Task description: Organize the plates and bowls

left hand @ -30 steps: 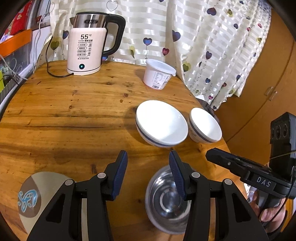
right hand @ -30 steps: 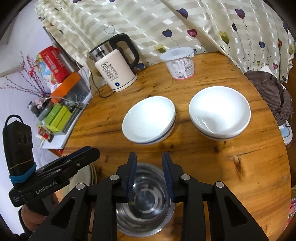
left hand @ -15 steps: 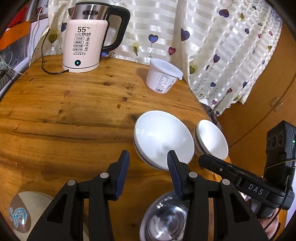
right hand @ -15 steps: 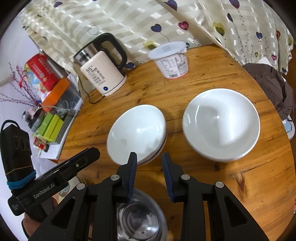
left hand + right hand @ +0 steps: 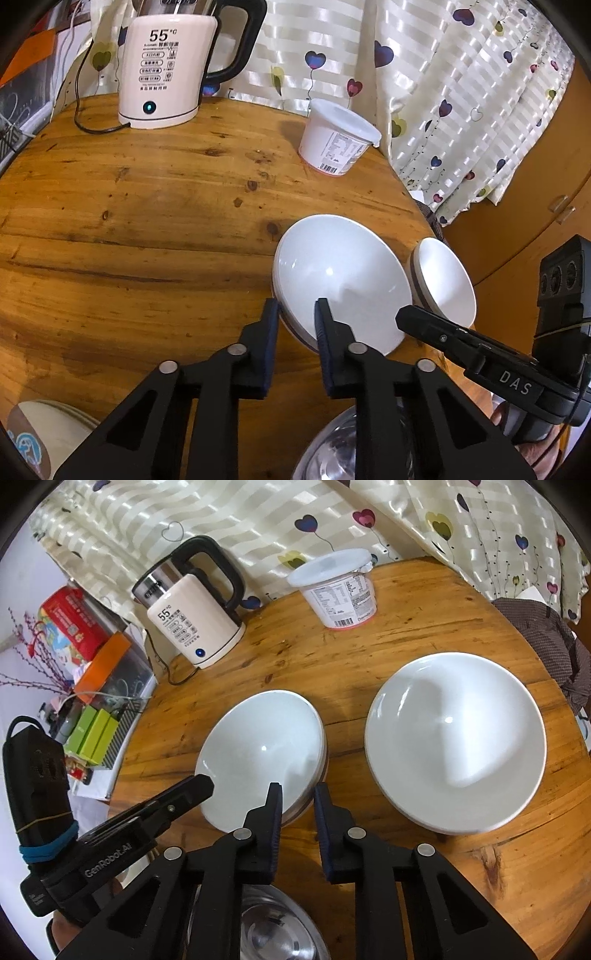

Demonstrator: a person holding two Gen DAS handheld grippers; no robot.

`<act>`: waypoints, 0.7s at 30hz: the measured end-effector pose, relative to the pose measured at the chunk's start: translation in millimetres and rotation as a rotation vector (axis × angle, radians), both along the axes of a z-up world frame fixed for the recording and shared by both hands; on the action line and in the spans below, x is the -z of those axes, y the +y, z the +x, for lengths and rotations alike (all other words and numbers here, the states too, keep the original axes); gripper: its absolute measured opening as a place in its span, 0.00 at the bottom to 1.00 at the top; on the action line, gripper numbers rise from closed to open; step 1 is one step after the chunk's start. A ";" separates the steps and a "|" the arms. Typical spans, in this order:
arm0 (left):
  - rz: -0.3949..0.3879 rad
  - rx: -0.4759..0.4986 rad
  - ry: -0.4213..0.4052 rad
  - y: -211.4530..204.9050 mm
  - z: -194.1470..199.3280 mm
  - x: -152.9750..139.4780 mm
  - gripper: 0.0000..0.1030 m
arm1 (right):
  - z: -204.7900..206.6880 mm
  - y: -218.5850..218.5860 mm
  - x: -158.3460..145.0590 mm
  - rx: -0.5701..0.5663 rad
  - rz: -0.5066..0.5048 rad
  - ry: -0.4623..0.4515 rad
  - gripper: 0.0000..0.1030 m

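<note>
Your left gripper point(image 5: 296, 308) and right gripper point(image 5: 297, 794) have both just been closing on the near rim of the same round white ceramic bowl with a dark band point(image 5: 341, 282), each narrow and straddling it. The bowl sits mouth-up on the round wooden table point(image 5: 140, 206), beside a second white bowl point(image 5: 456, 738).

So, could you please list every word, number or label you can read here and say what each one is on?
"55°C": on the kettle; the small boxed lines under it are unreadable.
"DAS": on the right gripper.
"GenRobot.AI": on the left gripper.
White tub: printed label and barcode, too small to read.
Red package: print too blurred.
</note>
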State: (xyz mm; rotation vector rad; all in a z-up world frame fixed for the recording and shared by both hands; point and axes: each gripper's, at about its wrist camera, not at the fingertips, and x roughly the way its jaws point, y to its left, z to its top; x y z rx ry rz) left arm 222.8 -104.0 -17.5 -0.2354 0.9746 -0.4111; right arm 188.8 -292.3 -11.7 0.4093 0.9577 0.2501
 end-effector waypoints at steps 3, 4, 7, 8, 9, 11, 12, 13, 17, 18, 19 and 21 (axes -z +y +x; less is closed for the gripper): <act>-0.004 0.001 -0.001 0.2 1.2 1.6 0.19 | 1.3 0.1 -0.3 0.001 -0.003 -0.002 0.16; -0.004 0.002 -0.002 0.0 2.3 1.8 0.19 | 1.8 0.0 -0.4 0.001 -0.002 -0.002 0.16; -0.005 0.001 -0.002 0.0 2.2 1.5 0.19 | 2.2 0.8 -0.5 0.001 -0.010 -0.003 0.16; -0.004 0.001 -0.002 0.0 2.3 1.3 0.19 | 2.5 0.1 -0.4 0.000 -0.012 -0.003 0.16; -0.003 0.001 -0.003 -0.1 2.0 0.9 0.19 | 2.5 0.3 -0.7 -0.001 -0.016 -0.005 0.16; -0.002 0.001 -0.008 0.7 0.5 -0.9 0.19 | 2.2 -0.2 -2.2 -0.004 -0.016 -0.008 0.16; -0.003 0.000 -0.009 1.3 0.0 -2.0 0.19 | 1.7 0.2 -3.1 -0.005 -0.018 -0.011 0.16; -0.004 0.001 -0.013 1.6 -0.6 -3.3 0.19 | 0.4 1.3 -4.4 -0.007 -0.019 -0.014 0.16; -0.017 0.026 -0.033 -1.7 -4.8 -9.5 0.19 | -1.0 7.6 -9.6 -0.038 -0.006 -0.031 0.06; -0.006 0.036 -0.043 -4.7 -6.9 -11.4 0.19 | -0.1 11.8 -8.1 -0.045 -0.018 -0.021 0.06; 0.004 0.039 -0.048 -6.0 -7.6 -12.0 0.19 | 0.5 14.0 -6.5 -0.041 -0.034 -0.015 0.06; 0.007 0.030 -0.040 -4.2 -6.4 -10.2 0.19 | 1.7 12.6 -1.1 -0.020 -0.025 0.003 0.06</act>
